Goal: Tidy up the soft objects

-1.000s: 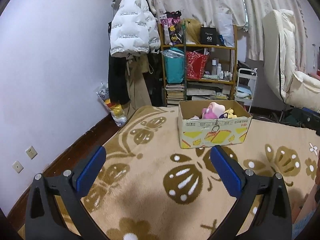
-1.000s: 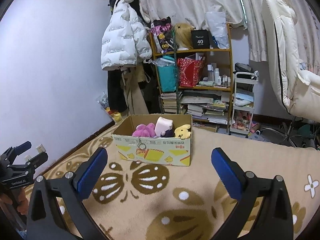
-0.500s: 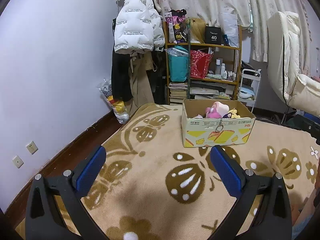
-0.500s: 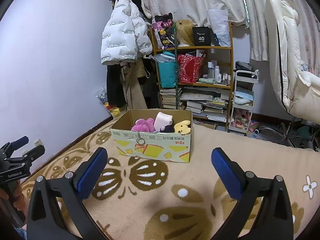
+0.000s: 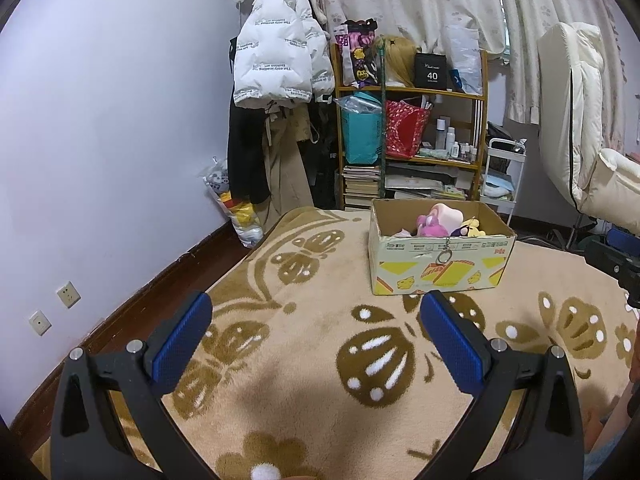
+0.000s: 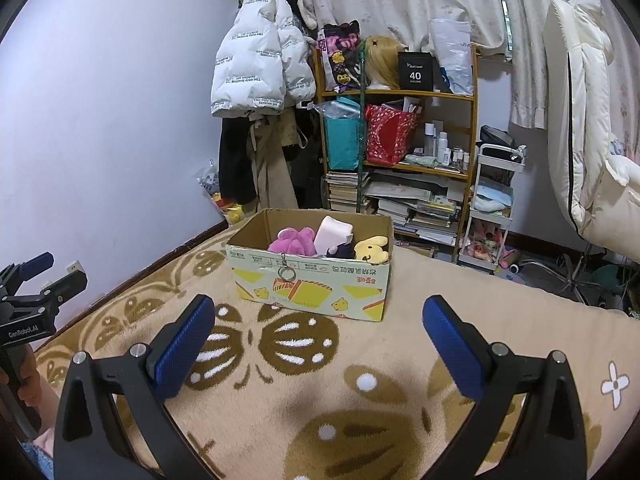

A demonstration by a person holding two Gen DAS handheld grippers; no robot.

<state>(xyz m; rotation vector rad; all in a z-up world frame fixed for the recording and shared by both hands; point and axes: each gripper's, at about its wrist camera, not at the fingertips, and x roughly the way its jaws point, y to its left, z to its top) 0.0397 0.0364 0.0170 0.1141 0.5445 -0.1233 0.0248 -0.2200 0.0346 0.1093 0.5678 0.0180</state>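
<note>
A: What are the two tools doing?

B: The left gripper (image 5: pixel 316 334) hovers over the blanket (image 5: pixel 304 344) with its blue pads spread wide and nothing between them. The right gripper (image 6: pixel 318 334) is spread just as wide, also empty, above the same patterned blanket.

A: Can each camera see the other tool?

B: Yes. In the right wrist view the left gripper shows at the left edge of the picture, its fingers apart, with part of a hand (image 6: pixel 24 376) gripping the handle below. In the left wrist view a dark piece of the right gripper shows at the right edge.

A: Where are the soft things?

B: In the cardboard box (image 6: pixel 312 282), which sits on the blanket toward its far edge, well apart from both tools. Inside it lie a purple plush (image 6: pixel 291 240), a pale pink plush (image 6: pixel 333 233) leaning upright, a small dark toy (image 6: pixel 340 251) and a yellow plush (image 6: pixel 372 249) at the box's right end. A metal ring (image 6: pixel 287 273) hangs on the box's near wall.

A: And behind the box?

B: A wooden shelf (image 6: pixel 400 94) crammed with books and bags, and a white puffer jacket (image 6: pixel 256 68) hanging to its left.
</note>
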